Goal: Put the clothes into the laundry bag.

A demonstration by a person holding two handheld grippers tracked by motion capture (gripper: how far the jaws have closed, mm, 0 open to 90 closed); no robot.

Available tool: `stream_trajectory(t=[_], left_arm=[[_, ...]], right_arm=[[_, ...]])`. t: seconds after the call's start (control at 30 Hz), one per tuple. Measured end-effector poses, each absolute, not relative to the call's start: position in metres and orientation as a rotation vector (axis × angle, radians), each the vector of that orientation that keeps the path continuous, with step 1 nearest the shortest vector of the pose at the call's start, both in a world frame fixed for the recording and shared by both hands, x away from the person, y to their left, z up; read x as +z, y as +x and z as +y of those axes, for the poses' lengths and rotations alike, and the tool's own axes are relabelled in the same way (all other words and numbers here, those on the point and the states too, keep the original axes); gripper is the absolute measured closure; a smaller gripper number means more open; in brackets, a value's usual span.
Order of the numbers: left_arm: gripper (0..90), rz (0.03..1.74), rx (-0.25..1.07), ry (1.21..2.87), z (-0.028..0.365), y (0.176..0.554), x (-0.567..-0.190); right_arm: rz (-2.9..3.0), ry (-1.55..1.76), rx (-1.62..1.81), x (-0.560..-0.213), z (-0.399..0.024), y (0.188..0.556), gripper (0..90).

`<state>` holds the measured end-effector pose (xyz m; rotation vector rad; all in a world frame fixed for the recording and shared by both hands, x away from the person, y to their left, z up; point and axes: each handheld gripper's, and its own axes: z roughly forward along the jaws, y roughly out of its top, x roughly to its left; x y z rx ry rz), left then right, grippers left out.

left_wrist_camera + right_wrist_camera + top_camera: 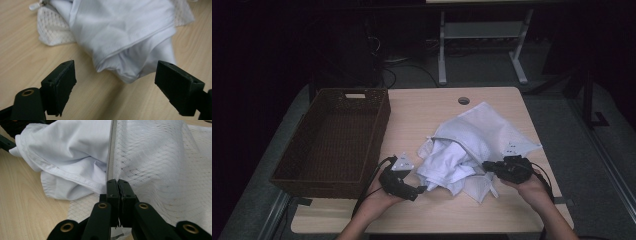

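i have the right gripper [117, 182] pressed tight on the zipper edge of the mesh laundry bag [160, 162], pinching that rim at the bag's mouth and holding it up off the wooden table [422, 107]. the white garment [444, 165] lies half in, half out of that mouth, its bunched hem spilling toward my side of the table, between my two hands.

my left gripper [115, 82] is spread wide with nothing between its jaws; in its own view the folded hem of the garment [125, 50] sits straight ahead, just beyond the tips, roughly centred in the gap. so the cloth lies directly forward of the left tongs, and the left hand is the free one and the nearer to the loose end. the garment's long axis runs from that hem back up into the bag, away from the left gripper and toward the far right corner in the high view.

as i judge it, the left should go straight forward and close on the hem. the wicker basket [334, 137] stands to the left, well apart.
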<state>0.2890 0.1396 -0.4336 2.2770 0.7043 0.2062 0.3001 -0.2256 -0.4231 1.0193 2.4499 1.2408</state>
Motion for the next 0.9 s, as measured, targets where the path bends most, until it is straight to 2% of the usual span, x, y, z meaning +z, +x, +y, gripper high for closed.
stream_trajectory(t=[0.3, 0.4, 0.53, 0.63, 0.77, 0.9], left_arm=[[27.8, 0.651, 0.148, 2.269, 0.128, 0.302, -0.448], [39.1, 0.633, 0.141, 2.27, 0.126, 0.305, -0.45], [63.6, 0.627, 0.166, 2.275, 0.124, 0.311, -0.449], [77.2, 0.638, 0.188, 2.241, 0.123, 0.316, -0.446], [80.9, 0.622, 0.213, 2.216, 0.12, 0.319, -0.441], [81.1, 0.611, 0.214, 2.218, 0.118, 0.32, -0.439]], right_arm=[[2.458, 1.013, 1.233, -0.425, -0.225, 0.301, 87.9], [2.46, 1.009, 1.231, -0.425, -0.224, 0.301, 87.8], [2.462, 1.012, 1.23, -0.425, -0.224, 0.302, 87.8], [2.462, 1.011, 1.228, -0.426, -0.224, 0.302, 87.8], [2.457, 1.014, 1.233, -0.425, -0.224, 0.302, 86.9], [2.427, 1.007, 1.258, -0.419, -0.22, 0.305, 74.7]])
